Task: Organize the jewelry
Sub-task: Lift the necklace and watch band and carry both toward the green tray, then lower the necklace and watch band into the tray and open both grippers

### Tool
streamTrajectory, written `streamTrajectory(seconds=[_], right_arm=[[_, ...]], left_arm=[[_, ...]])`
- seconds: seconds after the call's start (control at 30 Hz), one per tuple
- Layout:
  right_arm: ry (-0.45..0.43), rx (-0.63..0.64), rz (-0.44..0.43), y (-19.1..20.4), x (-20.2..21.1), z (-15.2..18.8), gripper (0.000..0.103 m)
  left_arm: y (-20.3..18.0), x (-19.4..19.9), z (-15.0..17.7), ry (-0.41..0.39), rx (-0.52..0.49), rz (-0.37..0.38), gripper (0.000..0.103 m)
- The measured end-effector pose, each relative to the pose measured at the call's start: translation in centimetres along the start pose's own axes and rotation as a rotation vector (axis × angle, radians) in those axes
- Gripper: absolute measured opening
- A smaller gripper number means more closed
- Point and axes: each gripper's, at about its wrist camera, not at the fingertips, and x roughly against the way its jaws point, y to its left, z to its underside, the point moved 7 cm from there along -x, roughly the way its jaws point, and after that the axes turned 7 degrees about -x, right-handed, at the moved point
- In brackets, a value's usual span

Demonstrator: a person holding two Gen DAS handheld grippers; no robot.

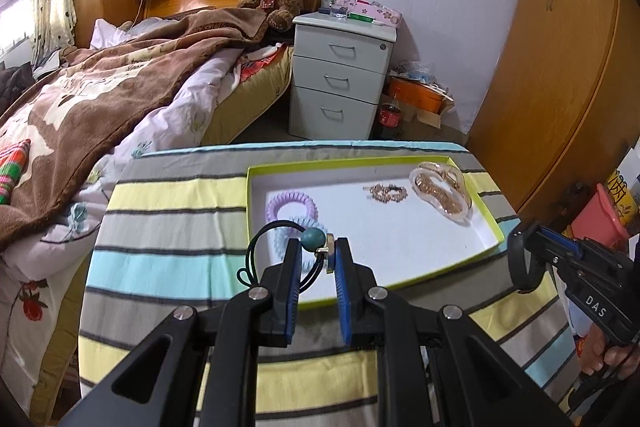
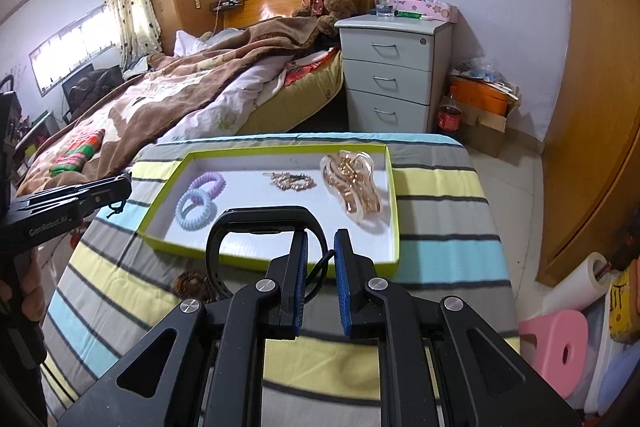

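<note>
Bright window daylight, fisheye-warped edges

The tray (image 2: 394, 211) is white with a lime-green rim. Inside it lie a lilac coil (image 2: 208, 182), a pale blue coil (image 2: 195, 214) and gold chains (image 2: 352, 183). Under it, the tabletop (image 2: 440, 259) cloth is striped grey, yellow and aqua.

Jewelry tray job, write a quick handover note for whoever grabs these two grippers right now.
Left gripper: shut on a black hair tie with a teal bead, held over the tray's near left corner.
Right gripper: shut on a black wristband, at the tray's near edge.
Tray: purple coil tie, blue coil tie, gold chain and clear claw clip already in.
Left to do: set down both held items; a brown scrunchie-like thing lies on the cloth outside the tray.
</note>
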Motion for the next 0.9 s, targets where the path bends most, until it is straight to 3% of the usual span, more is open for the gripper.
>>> streamTrajectory(seconds=[0.43,0.9], right_arm=[[0.063,-0.008,0.03,0.6,-5.5,-1.6,0.014],[0.13,-0.016,0.069,-0.4,-9.9,-0.9,0.014]], left_arm=[[0.3,-4.8,-2.8,0.027,-0.006,-0.002,0.017],[0.8,-10.3,-2.5,0.101,0.009,0.005,0.017]])
